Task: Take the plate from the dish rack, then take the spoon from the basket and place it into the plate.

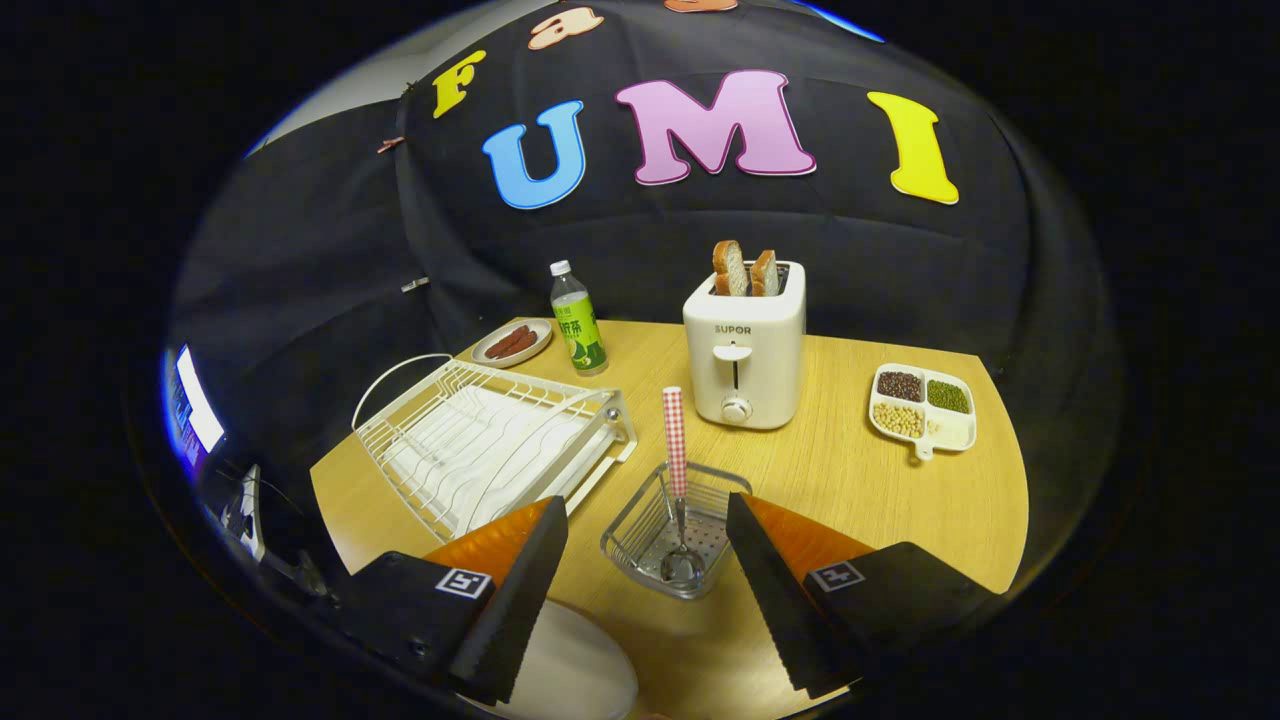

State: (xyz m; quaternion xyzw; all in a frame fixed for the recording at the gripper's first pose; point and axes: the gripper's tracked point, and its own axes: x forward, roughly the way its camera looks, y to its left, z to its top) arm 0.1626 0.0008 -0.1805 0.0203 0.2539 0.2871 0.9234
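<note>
Far left, a lit screen (pixel 197 400) is glowing beside the dark booth wall. On the wooden table (pixel 880 500), the white wire dish rack (pixel 480 440) is sitting with no plate standing in its slots. Behind it a small dish of reddish-brown food (pixel 512 343) is lying, and just to its right a green-labelled bottle (pixel 578 320) is standing upright. The white plate (pixel 570 665) is lying flat on the table at the near edge, partly under the left finger (pixel 515 590). The gripper (pixel 640 590) is hanging spread wide, its two fingers apart and pinching nothing. Between and just ahead of them the clear basket (pixel 672 530) is sitting, with the spoon (pixel 678 480) standing in it, bowl down, its red-and-white checked handle pointing up and leaning slightly. Beyond the basket a white toaster (pixel 745 355) is holding two bread slices (pixel 745 270) upright in its slots. The right finger (pixel 770 590) is touching nothing. Further right, well apart from the toaster, a white divided tray of beans (pixel 922 405) is resting near the table's edge.
</note>
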